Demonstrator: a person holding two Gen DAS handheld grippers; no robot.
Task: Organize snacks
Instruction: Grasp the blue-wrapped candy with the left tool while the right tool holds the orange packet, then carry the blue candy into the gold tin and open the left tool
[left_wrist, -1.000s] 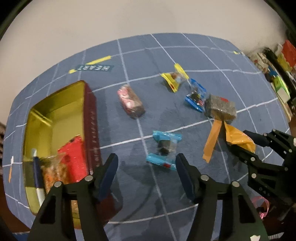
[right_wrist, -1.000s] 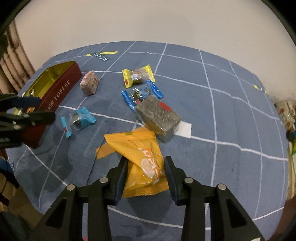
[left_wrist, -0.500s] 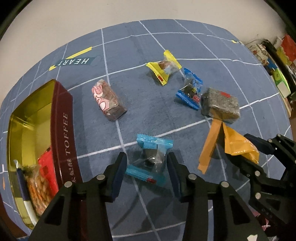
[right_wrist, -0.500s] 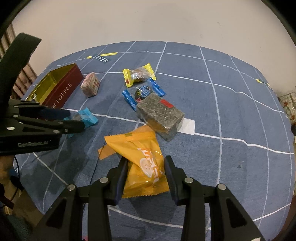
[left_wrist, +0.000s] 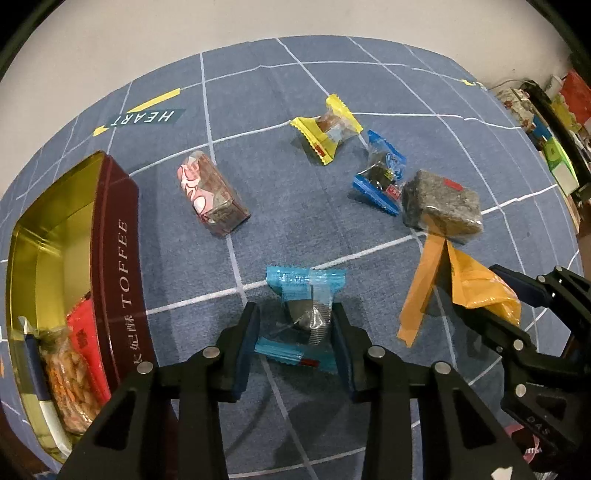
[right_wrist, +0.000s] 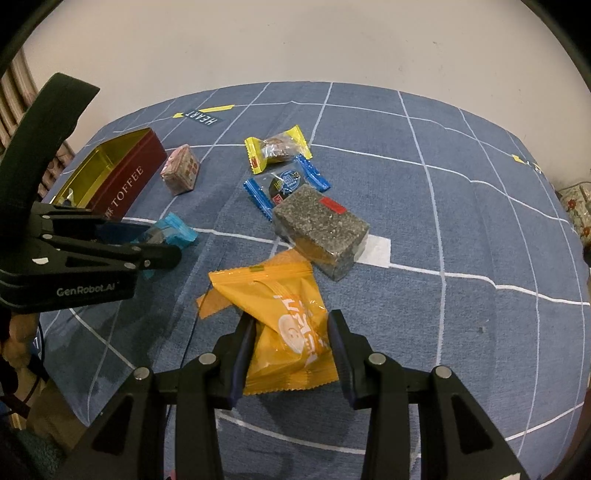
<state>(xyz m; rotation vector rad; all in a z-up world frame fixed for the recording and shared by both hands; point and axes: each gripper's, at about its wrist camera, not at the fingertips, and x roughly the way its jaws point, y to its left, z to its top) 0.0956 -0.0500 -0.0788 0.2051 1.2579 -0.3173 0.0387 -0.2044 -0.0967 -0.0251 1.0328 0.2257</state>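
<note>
A light-blue wrapped candy (left_wrist: 306, 306) lies on the blue cloth between the fingers of my left gripper (left_wrist: 295, 332), whose jaws are closing. The right pad touches the wrapper, and a sliver of cloth still shows at the left pad. In the right wrist view that gripper (right_wrist: 162, 242) comes in from the left over the same candy (right_wrist: 181, 230). My right gripper (right_wrist: 291, 339) is shut on an orange snack packet (right_wrist: 284, 306), which also shows in the left wrist view (left_wrist: 476, 288). The open red toffee tin (left_wrist: 122, 236) holds several snacks.
Loose on the cloth are a pink-wrapped block (left_wrist: 210, 195), a yellow candy (left_wrist: 328, 129), a dark-blue candy (left_wrist: 380, 173) and a grey speckled block (left_wrist: 439, 206). An orange strip (left_wrist: 421, 288) lies by the packet. Cluttered boxes (left_wrist: 554, 140) stand beyond the table's right edge.
My left gripper came down and forward over the light-blue candy, and its jaws narrowed around it. The right gripper kept still with the orange packet.
</note>
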